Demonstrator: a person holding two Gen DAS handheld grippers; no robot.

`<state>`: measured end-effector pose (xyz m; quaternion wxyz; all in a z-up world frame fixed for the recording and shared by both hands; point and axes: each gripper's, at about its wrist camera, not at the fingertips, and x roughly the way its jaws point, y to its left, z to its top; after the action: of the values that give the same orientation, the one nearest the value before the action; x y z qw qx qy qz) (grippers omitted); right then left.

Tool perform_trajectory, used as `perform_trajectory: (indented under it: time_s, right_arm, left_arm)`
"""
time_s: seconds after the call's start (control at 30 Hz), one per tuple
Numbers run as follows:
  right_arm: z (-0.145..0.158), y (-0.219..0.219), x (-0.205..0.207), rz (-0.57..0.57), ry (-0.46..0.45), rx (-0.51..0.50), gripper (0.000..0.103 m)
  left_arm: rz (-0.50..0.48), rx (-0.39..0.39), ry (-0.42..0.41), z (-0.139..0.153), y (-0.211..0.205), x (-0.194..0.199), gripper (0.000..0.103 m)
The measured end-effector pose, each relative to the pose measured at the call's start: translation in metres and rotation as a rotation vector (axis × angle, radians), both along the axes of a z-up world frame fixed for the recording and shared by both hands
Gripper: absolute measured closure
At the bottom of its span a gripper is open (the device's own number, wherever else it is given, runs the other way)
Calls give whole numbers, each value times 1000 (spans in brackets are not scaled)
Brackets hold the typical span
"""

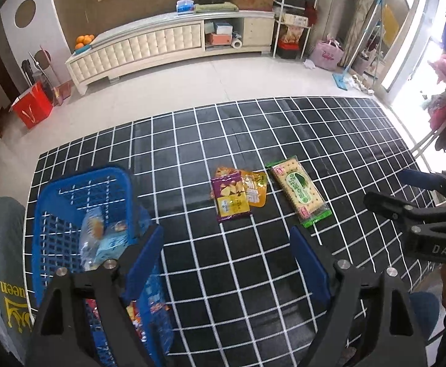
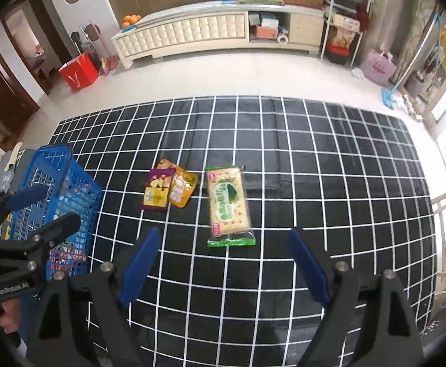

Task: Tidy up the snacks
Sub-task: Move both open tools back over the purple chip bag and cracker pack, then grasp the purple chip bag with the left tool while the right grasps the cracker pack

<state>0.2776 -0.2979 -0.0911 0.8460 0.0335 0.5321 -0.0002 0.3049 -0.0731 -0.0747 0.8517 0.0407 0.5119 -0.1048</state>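
Snacks remaining outside the container number three, all lying flat on the black grid-patterned mat [image 2: 314, 159] on the floor: a purple packet [image 2: 156, 190], an orange packet [image 2: 182, 190] touching it and partly tucked beneath its right edge, and a green-edged cracker pack [image 2: 228, 206] just beside them to the right, apart from both. The blue basket [image 1: 69, 195] stands at the mat's left edge. Inside it lie several wrapped items, including a pale blue pack [image 1: 112, 241] and a clear wrapper with orange contents [image 1: 92, 229]; further red and orange packaging shows through the mesh wall lower down, but its labels cannot be read. The basket's near end is hidden behind the left gripper [image 1: 226, 263], whose jaws stand wide apart and hold nothing, the left jaw overlapping the basket's rim in view. The right gripper [image 2: 223, 266] hovers over the mat near the cracker pack, its jaws likewise wide apart and holding nothing. Printing on all three loose packets is too small to make out.
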Motion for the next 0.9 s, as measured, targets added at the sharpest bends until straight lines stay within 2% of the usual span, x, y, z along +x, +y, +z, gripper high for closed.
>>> perform_trajectory:
  time_s: [0.43,0.6,0.9]
  right_arm:
    - [-64,-28,44,-7,112,67,14]
    - [-92,-36,57,-16,154,66,14]
    - [-110,-28,70,38,153,22,15]
  left_arm:
    - [48,31,151,-57,-28,65,20]
    - [54,81,192,-84,-38,85,20]
    - [88,89,247,-122,-38,113,20]
